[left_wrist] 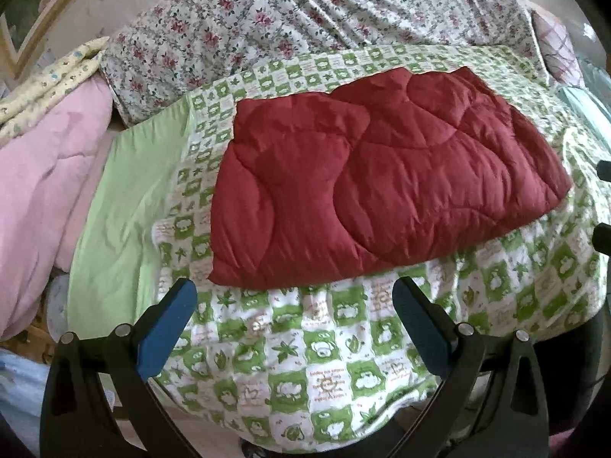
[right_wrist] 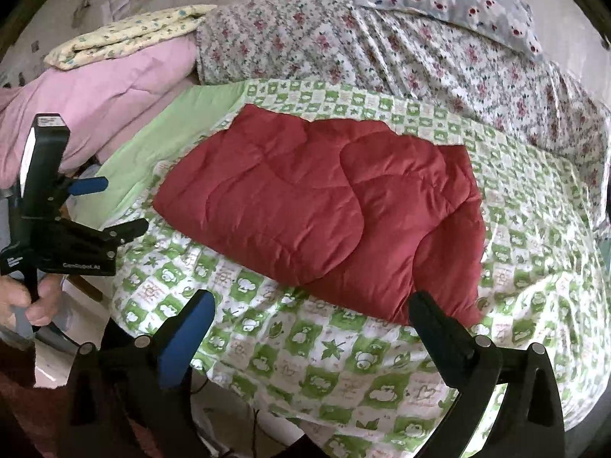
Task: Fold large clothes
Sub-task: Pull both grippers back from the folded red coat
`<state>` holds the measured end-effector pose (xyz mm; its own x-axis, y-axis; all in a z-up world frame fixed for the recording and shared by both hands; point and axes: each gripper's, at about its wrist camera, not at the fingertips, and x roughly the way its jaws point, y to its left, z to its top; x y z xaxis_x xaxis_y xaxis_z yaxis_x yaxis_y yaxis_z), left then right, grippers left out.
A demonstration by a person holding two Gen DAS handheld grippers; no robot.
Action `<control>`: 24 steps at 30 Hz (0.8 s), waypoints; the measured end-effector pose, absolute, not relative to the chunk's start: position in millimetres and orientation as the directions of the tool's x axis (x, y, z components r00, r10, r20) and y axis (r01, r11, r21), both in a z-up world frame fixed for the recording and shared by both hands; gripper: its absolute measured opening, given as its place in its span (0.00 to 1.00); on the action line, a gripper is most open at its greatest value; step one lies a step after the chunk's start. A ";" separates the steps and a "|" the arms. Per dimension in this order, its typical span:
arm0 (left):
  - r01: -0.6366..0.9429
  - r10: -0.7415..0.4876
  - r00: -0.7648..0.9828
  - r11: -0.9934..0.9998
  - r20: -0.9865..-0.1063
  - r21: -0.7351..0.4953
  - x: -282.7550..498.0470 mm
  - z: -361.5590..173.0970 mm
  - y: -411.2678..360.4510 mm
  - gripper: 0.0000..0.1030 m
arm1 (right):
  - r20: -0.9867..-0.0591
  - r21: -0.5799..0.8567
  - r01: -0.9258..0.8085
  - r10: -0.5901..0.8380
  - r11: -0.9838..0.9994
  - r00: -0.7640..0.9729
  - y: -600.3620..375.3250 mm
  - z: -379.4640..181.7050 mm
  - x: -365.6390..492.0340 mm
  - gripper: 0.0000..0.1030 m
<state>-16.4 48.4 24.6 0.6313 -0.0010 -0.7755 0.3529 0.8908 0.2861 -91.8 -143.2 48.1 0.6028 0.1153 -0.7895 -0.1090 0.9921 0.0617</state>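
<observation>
A dark red quilted garment (left_wrist: pixel 382 175) (right_wrist: pixel 317 206) lies folded into a thick rectangle on a green-and-white checked blanket (left_wrist: pixel 305 374) (right_wrist: pixel 343 374) spread over the bed. My left gripper (left_wrist: pixel 294 290) hovers above the blanket just in front of the garment's near edge, open, with nothing between its blue pads. It also shows at the left of the right wrist view, the left gripper (right_wrist: pixel 114 206) held in a hand (right_wrist: pixel 34 301). My right gripper (right_wrist: pixel 313 301) is open too, over the blanket at the garment's near right corner, touching nothing.
A pink quilt (left_wrist: pixel 46 175) (right_wrist: pixel 95 103) with a yellow patterned cloth (right_wrist: pixel 126 34) on top is piled at the left. A floral sheet (left_wrist: pixel 305 26) (right_wrist: pixel 420 49) covers the far bed, with a pillow (right_wrist: pixel 458 4) behind. A plain light green sheet (left_wrist: pixel 126 206) lies left of the blanket.
</observation>
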 end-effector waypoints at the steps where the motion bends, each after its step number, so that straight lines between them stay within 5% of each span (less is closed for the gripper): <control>1: 0.350 0.006 0.631 0.891 -0.776 0.291 -15.2 23.1 45.5 1.00 | -0.795 0.069 -0.101 0.116 0.992 0.596 -144.9 44.1 -88.0 0.99; 24: 0.358 0.008 0.590 0.894 -0.807 0.270 29.3 8.5 32.8 1.00 | -0.841 0.062 -0.082 0.096 0.995 0.533 -152.9 22.3 -35.9 0.99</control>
